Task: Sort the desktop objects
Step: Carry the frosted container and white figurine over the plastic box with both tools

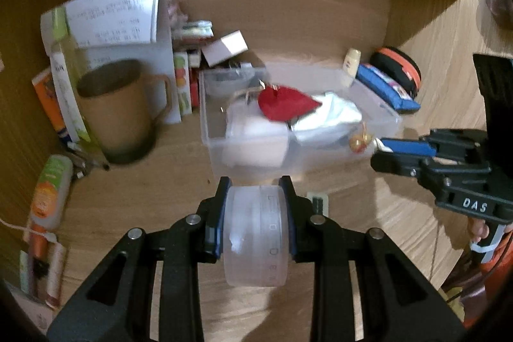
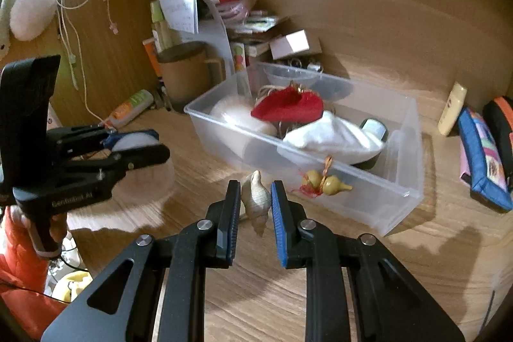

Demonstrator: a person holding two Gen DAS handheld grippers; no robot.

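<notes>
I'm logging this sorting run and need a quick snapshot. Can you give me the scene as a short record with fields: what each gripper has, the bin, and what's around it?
left gripper: shut on a clear tape roll
right gripper: shut on a pale spiral seashell
bin: clear plastic bin on the wooden desk, open top
bin contents: red cloth, white cloth, gold gourd charm
left of bin: brown mug
right of bin: blue pouch, cream bottle
</notes>
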